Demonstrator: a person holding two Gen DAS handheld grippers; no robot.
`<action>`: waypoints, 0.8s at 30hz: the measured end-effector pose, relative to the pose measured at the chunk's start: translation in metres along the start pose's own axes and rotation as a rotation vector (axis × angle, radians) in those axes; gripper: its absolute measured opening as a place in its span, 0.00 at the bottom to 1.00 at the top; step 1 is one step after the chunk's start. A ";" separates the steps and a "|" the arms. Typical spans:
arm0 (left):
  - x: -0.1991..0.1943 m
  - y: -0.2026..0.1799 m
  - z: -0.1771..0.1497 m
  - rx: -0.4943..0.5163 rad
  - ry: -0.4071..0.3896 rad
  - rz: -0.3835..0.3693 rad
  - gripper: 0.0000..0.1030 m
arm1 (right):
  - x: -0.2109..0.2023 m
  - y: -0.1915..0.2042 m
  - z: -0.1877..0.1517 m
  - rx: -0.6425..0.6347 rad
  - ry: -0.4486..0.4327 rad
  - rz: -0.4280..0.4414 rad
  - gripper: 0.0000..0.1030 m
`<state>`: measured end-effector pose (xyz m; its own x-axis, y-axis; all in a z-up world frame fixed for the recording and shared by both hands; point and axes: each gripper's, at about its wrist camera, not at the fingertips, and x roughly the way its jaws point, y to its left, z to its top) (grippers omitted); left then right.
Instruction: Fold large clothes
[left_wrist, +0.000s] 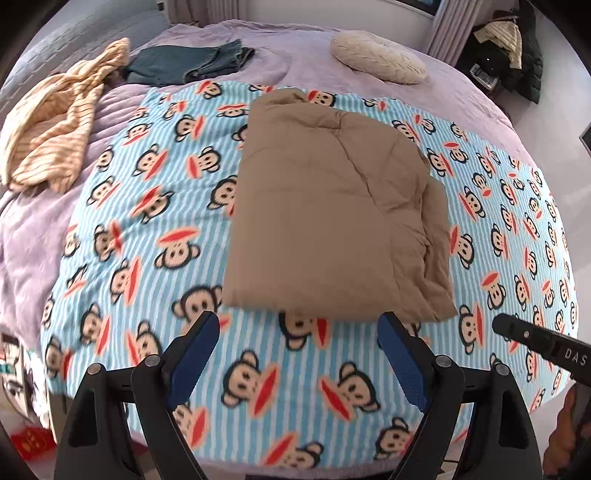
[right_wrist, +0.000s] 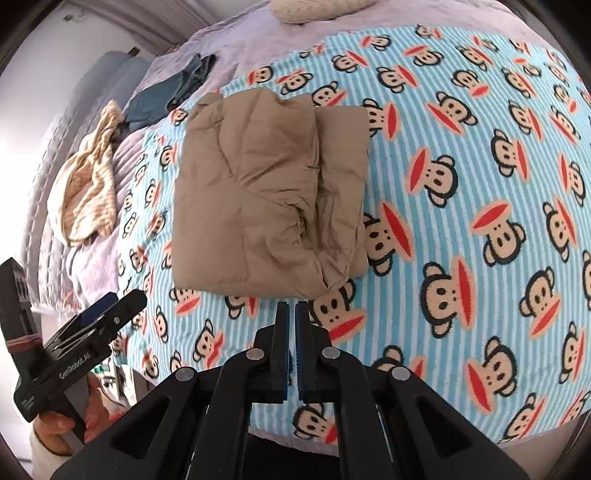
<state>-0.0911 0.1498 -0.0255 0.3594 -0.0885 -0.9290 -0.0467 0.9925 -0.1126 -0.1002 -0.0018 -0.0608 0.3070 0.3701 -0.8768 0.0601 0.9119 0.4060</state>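
Monkey-print blanket (left_wrist: 147, 258), folded tan jacket (left_wrist: 332, 206), left tool (left_wrist: 299, 332) wide, right tool (right_wrist: 291, 306) closed, both empty

The letters "DAS" are read in white on the right gripper (left_wrist: 496, 325). On the left gripper (right_wrist: 122, 301), "GenRobot.AI" is printed along its black body.

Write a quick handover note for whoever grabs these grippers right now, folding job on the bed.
Left gripper: open, empty, above the monkey blanket.
Right gripper: shut, empty, just short of the jacket's near edge.
Tan jacket: folded into a compact rectangle, lying on the blanket, free of both grippers.
Done: the jacket looks folded.
Left: the striped garment lies crumpled at the bed's far left, beside the dark teal clothes; it probably comes next.
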 end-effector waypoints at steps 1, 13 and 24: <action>-0.004 0.001 -0.003 -0.004 -0.004 0.001 0.86 | -0.002 0.001 -0.001 -0.010 -0.002 -0.004 0.03; -0.041 0.031 0.013 0.027 -0.070 0.004 1.00 | -0.027 0.035 0.001 0.008 -0.130 -0.078 0.03; -0.054 0.054 0.044 0.049 -0.107 0.015 1.00 | -0.045 0.080 0.009 0.015 -0.218 -0.181 0.62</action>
<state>-0.0722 0.2115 0.0339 0.4566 -0.0671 -0.8871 -0.0080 0.9968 -0.0796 -0.1005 0.0530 0.0130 0.4870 0.1527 -0.8600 0.1464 0.9564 0.2528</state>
